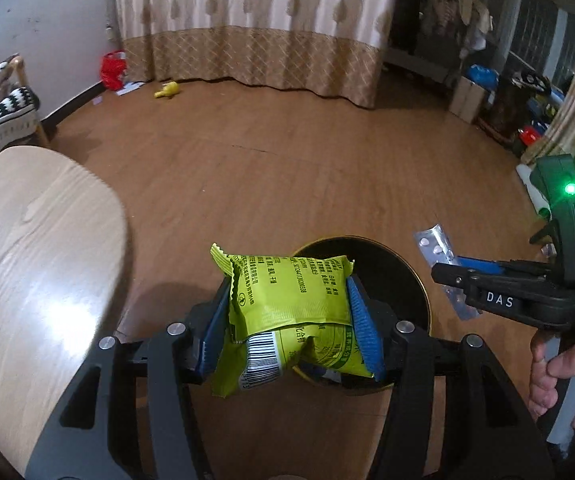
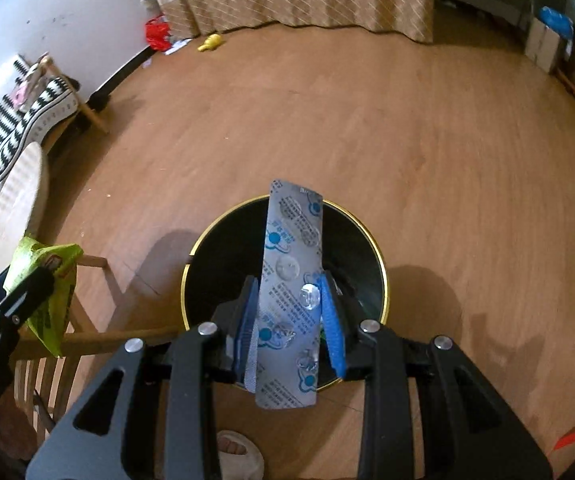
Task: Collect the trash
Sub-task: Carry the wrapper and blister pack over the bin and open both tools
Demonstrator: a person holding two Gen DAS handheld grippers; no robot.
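Both pieces of trash picked up, neither dropped yet: left gripper (image 1: 287,312) clamped on green snack packet (image 1: 287,296), right gripper (image 2: 289,320) clamped on silver blister strip (image 2: 291,280). Black bin (image 2: 223,248) directly below, strip over its centre, packet at its 9 o'clock rim. Left to do, probably: releasing both; yellow object (image 1: 167,90) far off at 11 o'clock.

Below me the wooden floor (image 2: 427,128) carries a black bin (image 2: 223,248); farther off lie a red bag (image 1: 112,69) and a yellow toy (image 1: 167,90).

Both wrist cameras look steeply down along their fingers, close above the shared bin (image 1: 399,264) (image 2: 223,248) and floor (image 1: 287,168) (image 2: 367,128).
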